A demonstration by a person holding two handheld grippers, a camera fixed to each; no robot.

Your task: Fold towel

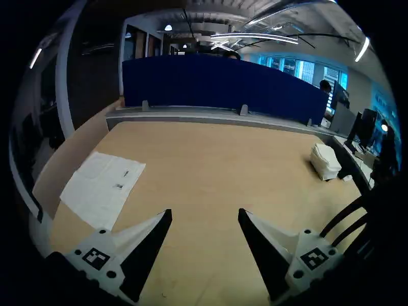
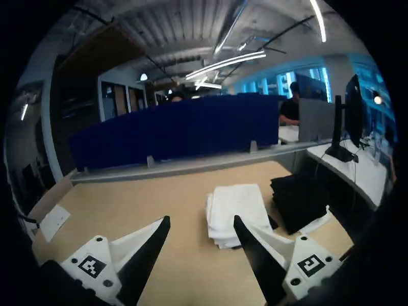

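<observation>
Left gripper (image 1: pixel 204 210): fingers spread wide, empty, above the bare wooden desk (image 1: pixel 214 163). Right gripper (image 2: pixel 201 217): also wide, holding nothing. Just past its fingertips, 1 stack of folded white towels (image 2: pixel 235 209) sits on the desk, with a black cloth pile (image 2: pixel 298 199) just beside it. A paper sheet (image 1: pixel 102 188) lies well apart, toward the left end. A blue partition (image 1: pixel 224 84) lines the far edge.

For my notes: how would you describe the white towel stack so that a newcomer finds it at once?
Start at the wooden table in front of the blue partition. Near its right end, in the right gripper view, lies the white towel stack. Its neighbour is a black stack; this one is white.
</observation>
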